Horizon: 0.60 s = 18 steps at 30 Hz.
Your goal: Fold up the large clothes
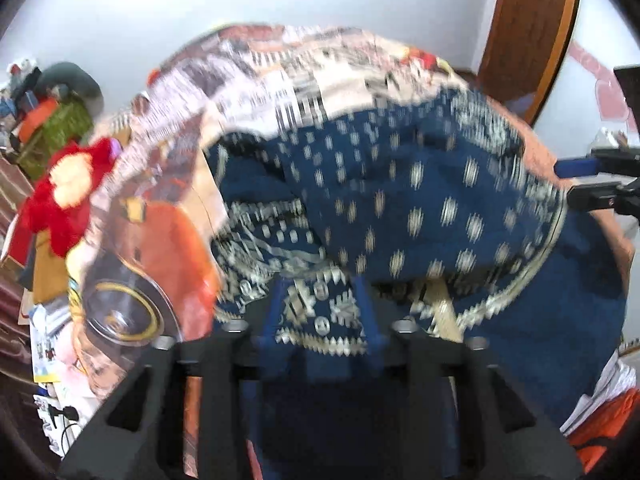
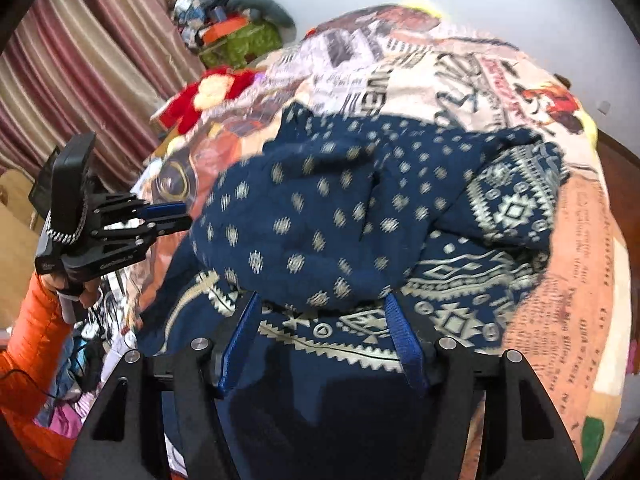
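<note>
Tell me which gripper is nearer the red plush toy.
Left. The left gripper is beside the blue garment, toward the red plush toy; the right gripper is at the garment's near hem, farther away.

— Where does the garment (image 2: pixel 360 216) lie?
— Bunched on the printed bedspread (image 2: pixel 560 240), its patterned border nearest the right gripper (image 2: pixel 320 344).
— And around it?
— The left gripper (image 2: pixel 168 216) at its left edge — a stuffed toy (image 2: pixel 208 96) beyond, curtains (image 2: pixel 80 60) behind.
</note>
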Each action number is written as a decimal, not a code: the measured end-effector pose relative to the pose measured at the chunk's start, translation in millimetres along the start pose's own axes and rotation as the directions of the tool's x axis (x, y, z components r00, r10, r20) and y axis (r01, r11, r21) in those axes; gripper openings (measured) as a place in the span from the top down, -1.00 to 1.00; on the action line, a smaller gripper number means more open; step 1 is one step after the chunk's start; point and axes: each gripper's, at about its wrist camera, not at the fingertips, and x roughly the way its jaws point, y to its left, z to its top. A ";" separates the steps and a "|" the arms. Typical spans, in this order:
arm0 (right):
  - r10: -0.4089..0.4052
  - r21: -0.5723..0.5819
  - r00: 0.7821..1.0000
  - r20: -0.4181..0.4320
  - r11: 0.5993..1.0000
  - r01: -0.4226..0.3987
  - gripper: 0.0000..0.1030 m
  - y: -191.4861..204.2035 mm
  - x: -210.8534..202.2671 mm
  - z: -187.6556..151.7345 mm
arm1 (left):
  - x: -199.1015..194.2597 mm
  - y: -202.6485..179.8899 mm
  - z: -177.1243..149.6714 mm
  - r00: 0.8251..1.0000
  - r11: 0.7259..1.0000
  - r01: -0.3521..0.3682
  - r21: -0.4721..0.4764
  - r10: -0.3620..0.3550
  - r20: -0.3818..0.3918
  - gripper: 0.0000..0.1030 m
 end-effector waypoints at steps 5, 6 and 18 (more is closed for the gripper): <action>-0.027 0.025 0.995 0.091 0.999 0.025 -0.39 -4.6 -16.7 18.6 | -10.7 -2.9 29.1 0.996 0.998 0.040 -0.054 -0.036 0.085 -0.11; -0.034 0.033 0.995 0.097 0.999 0.031 -0.39 -5.1 -15.5 22.0 | -7.7 -5.4 33.5 0.995 0.997 0.048 -0.064 -0.042 0.090 -0.13; -0.057 0.096 0.994 -0.095 0.993 0.066 -0.39 -21.5 55.2 -0.6 | 72.3 -28.4 4.1 0.989 0.993 0.090 -0.080 -0.099 -0.110 -0.17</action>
